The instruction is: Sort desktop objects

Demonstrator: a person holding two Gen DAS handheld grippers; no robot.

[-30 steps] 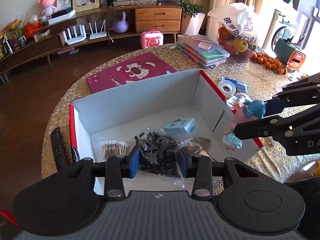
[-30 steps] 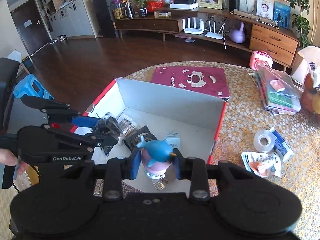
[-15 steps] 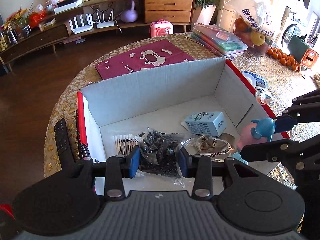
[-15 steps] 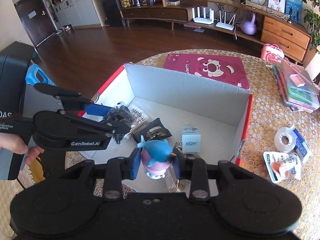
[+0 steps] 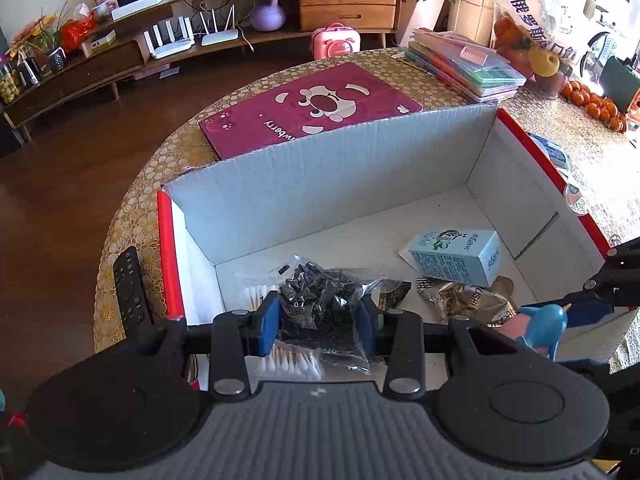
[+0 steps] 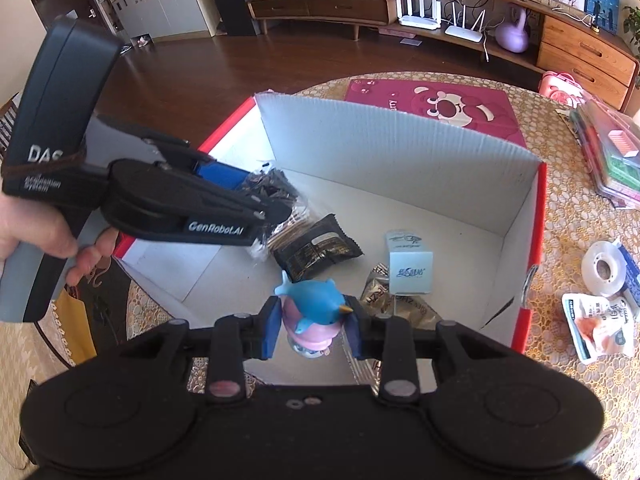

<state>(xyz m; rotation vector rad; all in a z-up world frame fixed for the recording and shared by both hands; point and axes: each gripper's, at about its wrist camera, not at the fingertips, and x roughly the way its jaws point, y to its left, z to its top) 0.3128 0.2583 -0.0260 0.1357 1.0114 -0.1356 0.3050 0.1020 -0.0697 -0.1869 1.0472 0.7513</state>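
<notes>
In the left wrist view, the left gripper [image 5: 319, 322] is seen clamped on a clear bag [image 5: 326, 300] of small black parts, held over the near left part of an open box [image 5: 320, 184] with red outer walls. Cotton swabs [image 5: 290, 362] lie under the bag on the box floor; a pale blue carton [image 5: 456, 256] and a crumpled foil packet [image 5: 464, 300] lie to the right. A remote [image 5: 130, 288] lies on the table just left of the box, and a pink mat [image 5: 312, 108] lies beyond its far wall. In the right wrist view, the right gripper [image 6: 313, 326] is seen clamped on a blue and pink toy [image 6: 314, 312] above the near edge of the box. The bag is held further left by the left gripper, a hand [image 6: 36, 236] being wrapped round its handle. A black packet [image 6: 316, 246] lies on the box floor; a tape roll [image 6: 602, 268] and a white pouch [image 6: 598, 328] lie on the table to the right
</notes>
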